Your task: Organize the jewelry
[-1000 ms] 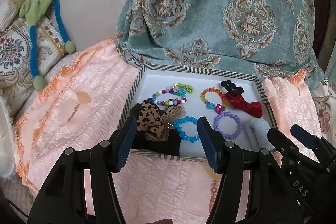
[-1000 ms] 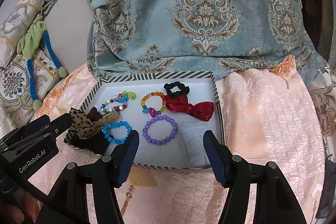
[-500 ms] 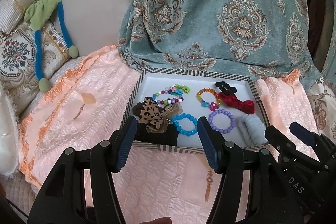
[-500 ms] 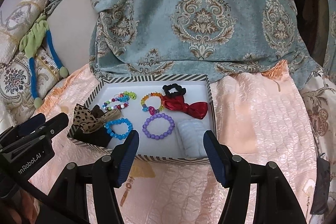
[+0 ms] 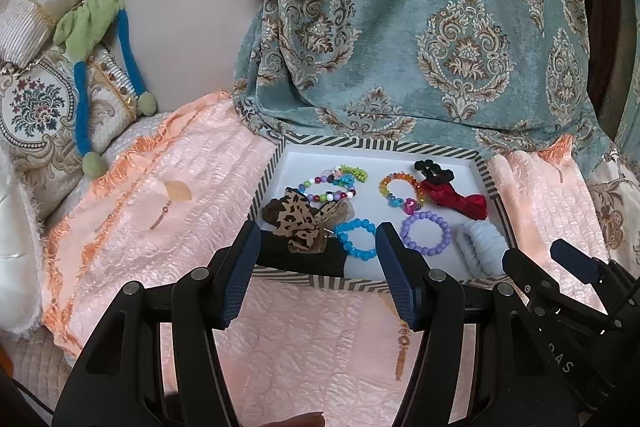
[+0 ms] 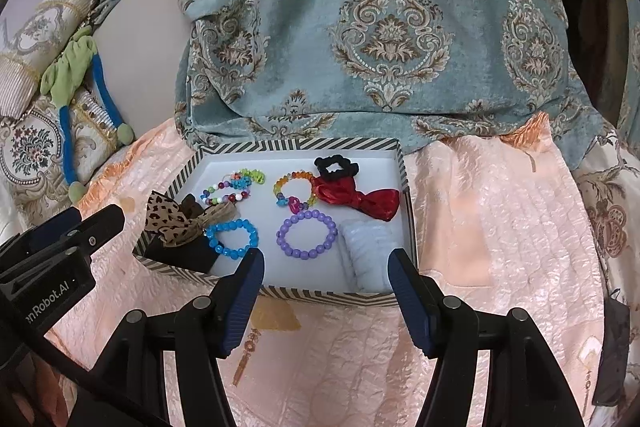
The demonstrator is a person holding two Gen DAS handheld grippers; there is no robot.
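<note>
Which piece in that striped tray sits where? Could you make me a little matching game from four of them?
Things:
1. purple bead bracelet
2. red bow
3. leopard-print bow
4. black scrunchie

Places:
A. far right corner of the striped tray
B. near left corner, on a black piece
C. between the blue bead bracelet and the white scrunchie
D. just in front of the black scrunchie

Pairs: 1-C, 2-D, 3-B, 4-A

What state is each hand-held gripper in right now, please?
Left hand-held gripper: open, holding nothing, in front of the striped tray.
Right hand-held gripper: open, holding nothing, also in front of the tray.
</note>
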